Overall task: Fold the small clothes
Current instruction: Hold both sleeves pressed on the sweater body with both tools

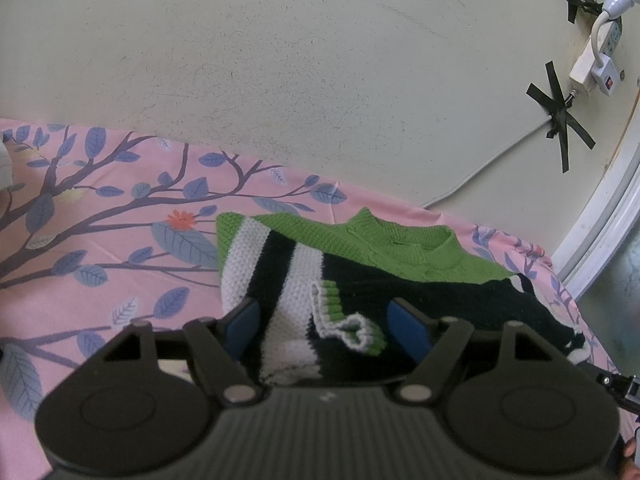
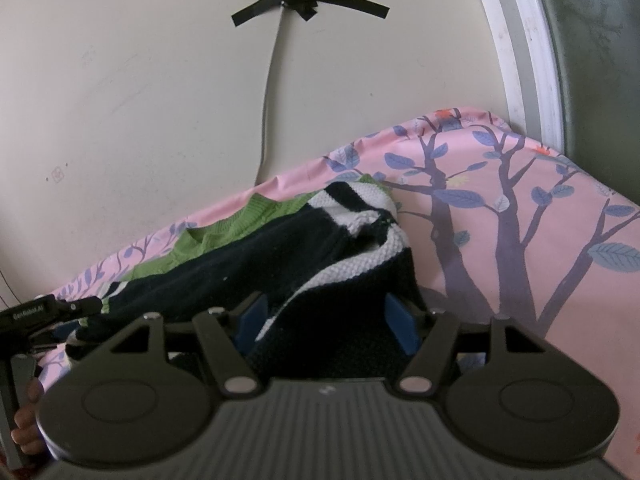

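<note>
A small knitted sweater (image 1: 360, 264), green at the collar with black and white stripes, lies partly folded on the pink sheet. Its sleeve cuff with green and white trim (image 1: 344, 320) is folded over the body. My left gripper (image 1: 324, 320) is open, its blue pads either side of the sweater's near edge. In the right wrist view the sweater (image 2: 280, 264) lies bunched, and my right gripper (image 2: 324, 320) is open with black knit between its pads. The left gripper's body (image 2: 44, 312) shows at the left edge.
A pink bedsheet with a tree and leaf print (image 1: 100, 240) covers the surface, also in the right wrist view (image 2: 520, 220). A cream wall (image 1: 320, 80) rises right behind. A power strip (image 1: 592, 60) and taped cable (image 1: 560, 120) hang on it. A white door frame (image 2: 528, 60) stands at the right.
</note>
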{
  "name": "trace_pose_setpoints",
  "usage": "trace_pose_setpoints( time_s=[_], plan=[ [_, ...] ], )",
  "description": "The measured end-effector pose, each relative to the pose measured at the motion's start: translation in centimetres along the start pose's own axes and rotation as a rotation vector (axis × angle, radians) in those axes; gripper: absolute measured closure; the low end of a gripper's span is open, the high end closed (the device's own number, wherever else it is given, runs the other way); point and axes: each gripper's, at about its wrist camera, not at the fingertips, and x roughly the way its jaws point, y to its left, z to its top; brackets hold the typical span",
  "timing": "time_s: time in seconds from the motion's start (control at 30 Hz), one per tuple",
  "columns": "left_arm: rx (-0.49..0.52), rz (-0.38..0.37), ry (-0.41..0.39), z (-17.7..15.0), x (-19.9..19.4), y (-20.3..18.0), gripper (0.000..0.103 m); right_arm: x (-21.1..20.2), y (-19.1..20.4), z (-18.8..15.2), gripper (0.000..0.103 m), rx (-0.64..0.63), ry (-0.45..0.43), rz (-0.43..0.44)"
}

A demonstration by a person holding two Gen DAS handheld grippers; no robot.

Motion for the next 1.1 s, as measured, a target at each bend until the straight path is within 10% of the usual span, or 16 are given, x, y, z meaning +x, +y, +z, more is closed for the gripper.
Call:
trace_pose_setpoints(
  time_s=[1.1],
  plan=[
    [0.001,-0.004,0.002,-0.02,0.04,-0.03,0.029,0.28,0.29,-0.09,0.039,-0.024,0.008,-0.004]
  ],
)
